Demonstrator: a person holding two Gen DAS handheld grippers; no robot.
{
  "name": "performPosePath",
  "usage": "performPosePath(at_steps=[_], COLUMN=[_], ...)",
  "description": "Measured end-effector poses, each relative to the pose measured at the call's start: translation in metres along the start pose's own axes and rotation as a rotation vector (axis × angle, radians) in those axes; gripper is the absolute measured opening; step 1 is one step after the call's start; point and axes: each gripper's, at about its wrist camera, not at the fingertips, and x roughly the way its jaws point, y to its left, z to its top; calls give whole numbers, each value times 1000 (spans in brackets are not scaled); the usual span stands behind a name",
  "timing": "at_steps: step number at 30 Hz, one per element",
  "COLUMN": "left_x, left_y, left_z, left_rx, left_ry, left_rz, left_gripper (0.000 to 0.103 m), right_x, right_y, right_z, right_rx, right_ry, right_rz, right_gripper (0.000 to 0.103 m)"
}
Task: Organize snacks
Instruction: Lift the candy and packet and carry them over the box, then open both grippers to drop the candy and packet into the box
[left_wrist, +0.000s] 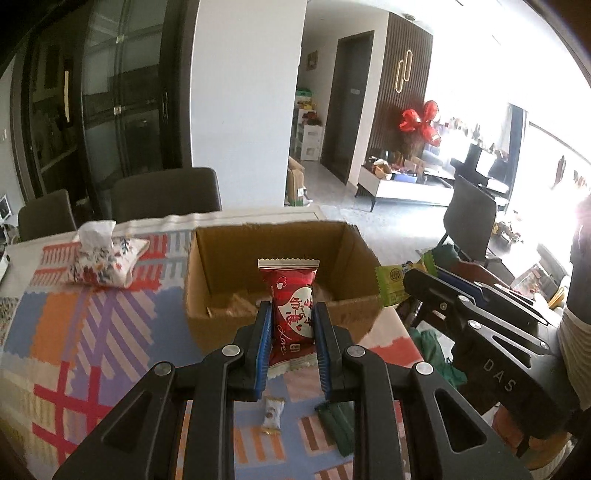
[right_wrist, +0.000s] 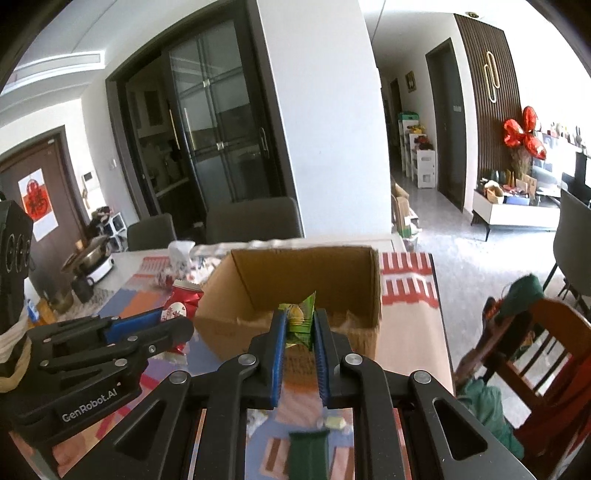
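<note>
Gripping a red snack packet (left_wrist: 291, 314), left gripper (left_wrist: 291, 314); right gripper (right_wrist: 300, 325) clamps green packet (right_wrist: 300, 325) before cardboard box (left_wrist: 221, 254).

Red packet (left_wrist: 291, 314), green packet (right_wrist: 300, 325)

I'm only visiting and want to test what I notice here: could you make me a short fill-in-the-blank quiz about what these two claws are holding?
1. The left gripper is shut on a ____ snack packet.
2. The right gripper is shut on a ____ snack packet.
3. Behind both packets stands an open ____ box.
4. The patterned tissue pack lies on the ____.

Missing words: red; green; cardboard; table
</note>
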Motion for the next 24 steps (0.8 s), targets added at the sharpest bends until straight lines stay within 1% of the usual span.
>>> performPosePath(at_steps=[6, 11, 18, 23, 24], left_x=[11, 28, 56, 72, 74], left_y=[5, 12, 22, 24, 23], left_z=[21, 35, 46, 52, 55], left_rx=[9, 16, 9, 26, 30], left_ry=[8, 35, 83, 88, 89], left_rz=[2, -3, -5, 33, 45], left_gripper=[22, 22, 22, 23, 27], right_x=[15, 33, 60, 77, 81], right_y=[0, 0, -4, -5, -5], right_z=[20, 32, 36, 38, 38], right_rx=[-9, -26, -40, -53, -58], right_ry=[7, 38, 102, 127, 132], right_rz=[3, 5, 0, -23, -33], right_gripper=[16, 16, 16, 16, 16])
